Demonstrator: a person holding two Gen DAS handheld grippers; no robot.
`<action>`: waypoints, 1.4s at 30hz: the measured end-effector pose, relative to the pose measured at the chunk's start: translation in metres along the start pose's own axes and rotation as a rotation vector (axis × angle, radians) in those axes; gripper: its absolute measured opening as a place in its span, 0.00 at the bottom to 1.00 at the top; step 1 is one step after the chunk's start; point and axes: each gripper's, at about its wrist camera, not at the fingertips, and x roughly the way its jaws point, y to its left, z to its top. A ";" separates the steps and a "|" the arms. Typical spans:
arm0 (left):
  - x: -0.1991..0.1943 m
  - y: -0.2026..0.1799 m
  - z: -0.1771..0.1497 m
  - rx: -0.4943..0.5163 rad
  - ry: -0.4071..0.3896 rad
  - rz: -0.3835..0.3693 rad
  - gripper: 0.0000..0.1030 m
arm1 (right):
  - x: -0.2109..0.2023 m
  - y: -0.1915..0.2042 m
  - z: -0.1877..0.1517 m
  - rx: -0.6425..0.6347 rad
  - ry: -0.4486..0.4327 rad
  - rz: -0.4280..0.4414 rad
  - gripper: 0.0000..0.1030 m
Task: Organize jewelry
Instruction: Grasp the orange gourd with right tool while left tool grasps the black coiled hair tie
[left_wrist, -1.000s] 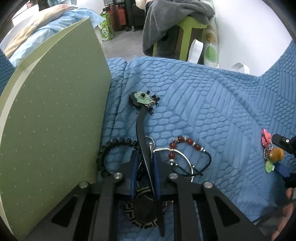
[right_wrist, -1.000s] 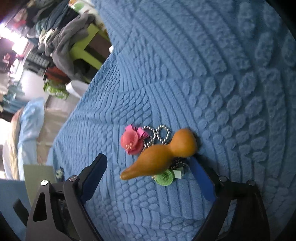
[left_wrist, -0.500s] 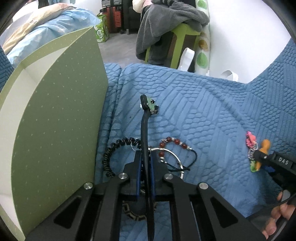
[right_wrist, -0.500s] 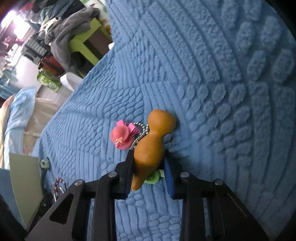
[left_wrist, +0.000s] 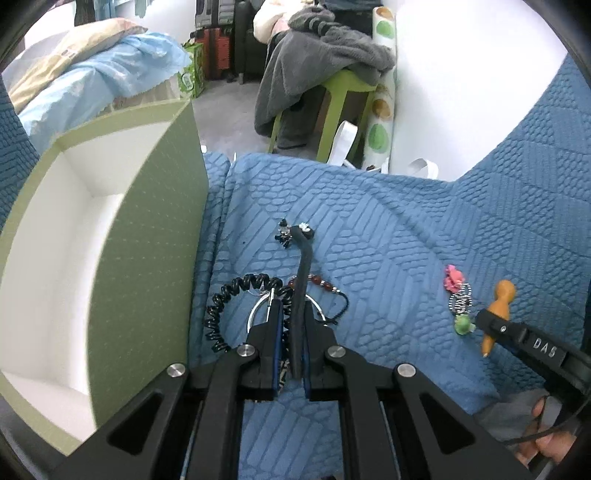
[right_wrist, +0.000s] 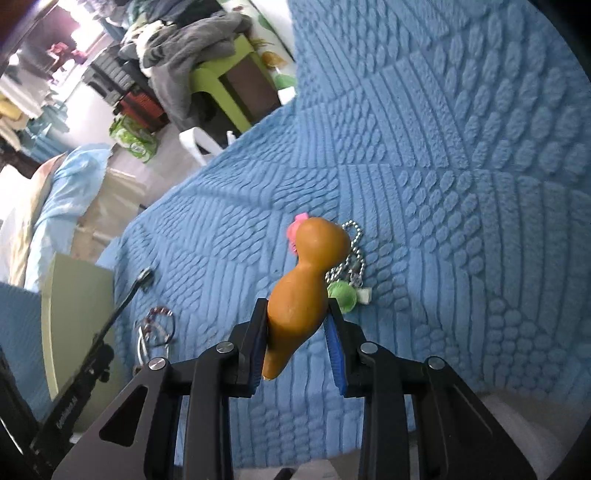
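Observation:
My left gripper (left_wrist: 291, 325) is shut on a black hair stick (left_wrist: 301, 295) with a beaded ornament at its far tip, held above the blue quilt. Under it lie a black coil bracelet (left_wrist: 221, 314), a silver ring (left_wrist: 258, 310) and a red bead bracelet (left_wrist: 321, 282). My right gripper (right_wrist: 295, 321) is shut on an orange gourd charm (right_wrist: 303, 280), lifted off the quilt; it also shows in the left wrist view (left_wrist: 496, 310). A ball chain (right_wrist: 351, 258) with a pink flower (left_wrist: 452, 277) and green charm (right_wrist: 341, 295) lies beside it.
A green open box with a white inside (left_wrist: 110, 258) stands at the left on the blue quilt (left_wrist: 388, 229). Beyond the bed edge are a green stool with grey clothes (left_wrist: 332, 66) and a second bed (left_wrist: 92, 74).
The left gripper has lifted the hair stick and turned it; the box's inside now shows. The right gripper closed on the gourd charm and raised it off the quilt.

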 end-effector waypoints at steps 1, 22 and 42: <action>-0.004 -0.001 -0.001 0.004 -0.004 -0.007 0.05 | -0.003 0.001 -0.002 -0.009 0.000 0.000 0.26; -0.028 0.018 -0.026 -0.037 0.113 -0.147 0.09 | -0.008 0.013 -0.036 -0.036 0.063 0.045 0.26; 0.004 0.018 -0.060 0.068 0.156 -0.056 0.06 | 0.000 0.006 -0.048 -0.026 0.086 0.087 0.26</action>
